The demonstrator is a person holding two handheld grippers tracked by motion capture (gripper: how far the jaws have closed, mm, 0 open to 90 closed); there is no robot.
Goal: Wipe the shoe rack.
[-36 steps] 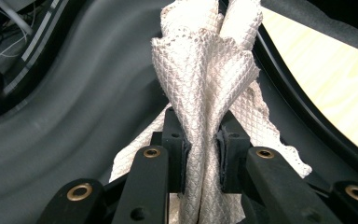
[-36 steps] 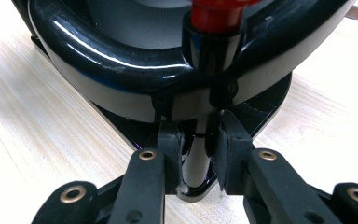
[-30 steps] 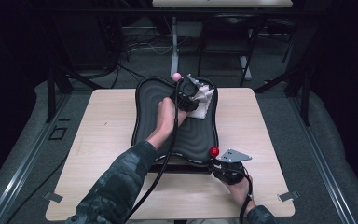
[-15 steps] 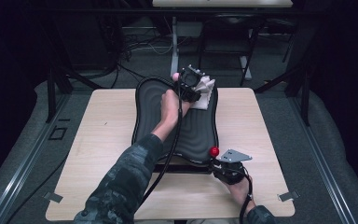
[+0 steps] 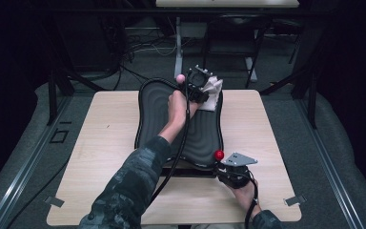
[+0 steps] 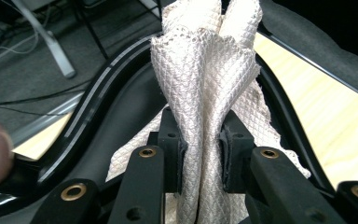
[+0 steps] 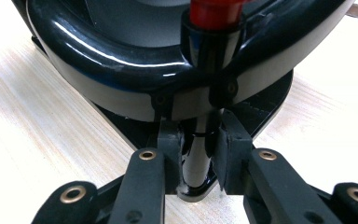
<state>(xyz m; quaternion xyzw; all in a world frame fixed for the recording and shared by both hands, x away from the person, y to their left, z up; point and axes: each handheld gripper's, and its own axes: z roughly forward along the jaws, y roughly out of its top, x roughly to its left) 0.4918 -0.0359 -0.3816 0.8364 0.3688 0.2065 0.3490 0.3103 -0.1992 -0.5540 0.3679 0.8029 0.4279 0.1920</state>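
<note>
Rising upright, white cloth fills left gripper fingers; right gripper fingers clamp black post.

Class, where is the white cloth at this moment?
In the high view, the white cloth is at the black tray's far right corner, pinched in the left claw.

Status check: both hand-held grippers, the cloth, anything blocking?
Left hand-held gripper shut on white cloth, bunched above black tray's far end. Right hand-held gripper shut on red-topped post at tray's near rim. No obstruction visible.
</note>
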